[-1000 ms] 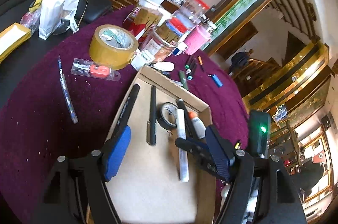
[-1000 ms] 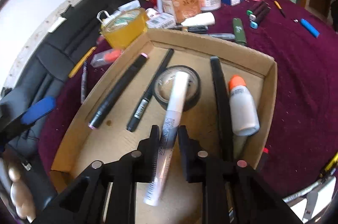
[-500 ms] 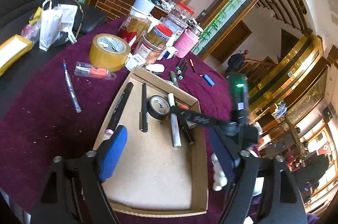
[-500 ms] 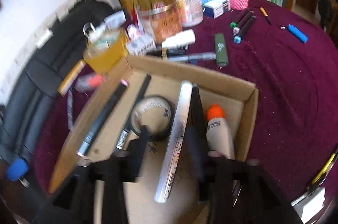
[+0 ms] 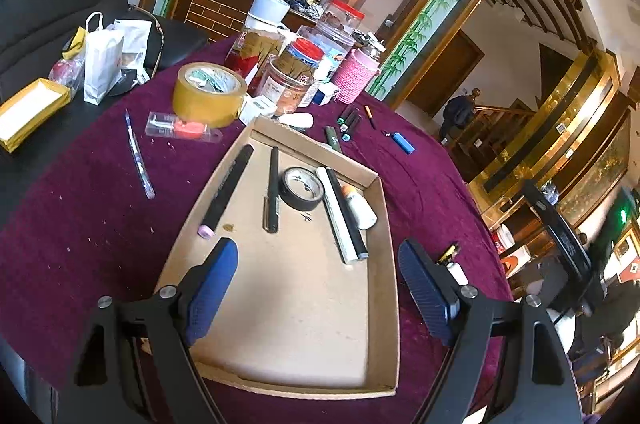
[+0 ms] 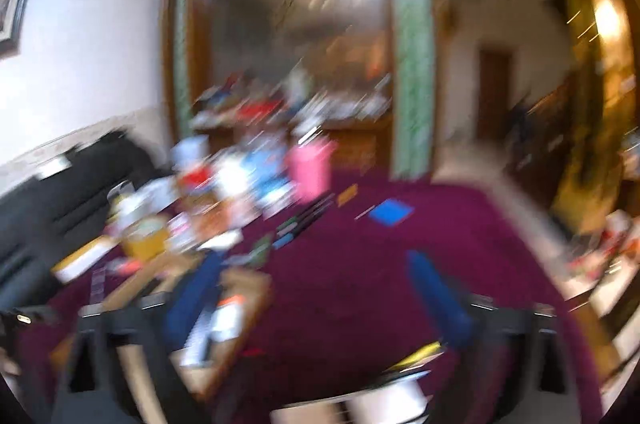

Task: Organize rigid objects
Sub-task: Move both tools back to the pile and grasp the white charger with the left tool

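Observation:
A shallow cardboard tray (image 5: 382,264) lies on the purple tablecloth. In it lie a black marker with a pink end (image 5: 228,190), a black pen (image 5: 273,188), a black tape roll (image 5: 301,188), a white marker (image 5: 335,220) beside a black one, and a small white bottle (image 5: 360,210). My left gripper (image 5: 318,294) is open and empty above the tray's near half. The right wrist view is heavily blurred; my right gripper (image 6: 316,304) is open and empty over the cloth, right of the tray (image 6: 244,288).
Behind the tray stand a yellow tape roll (image 5: 208,98), jars (image 5: 288,80) and a pink cup (image 5: 354,80). A blue pen (image 5: 138,158), a packaged red item (image 5: 180,130), markers (image 5: 348,122) and a blue lighter (image 5: 402,143) lie on the cloth. A black chair (image 5: 60,8) is at left.
My right gripper let go of the white marker in the tray, opened, and swung up and away to the right. My left gripper pulled back from the tray.

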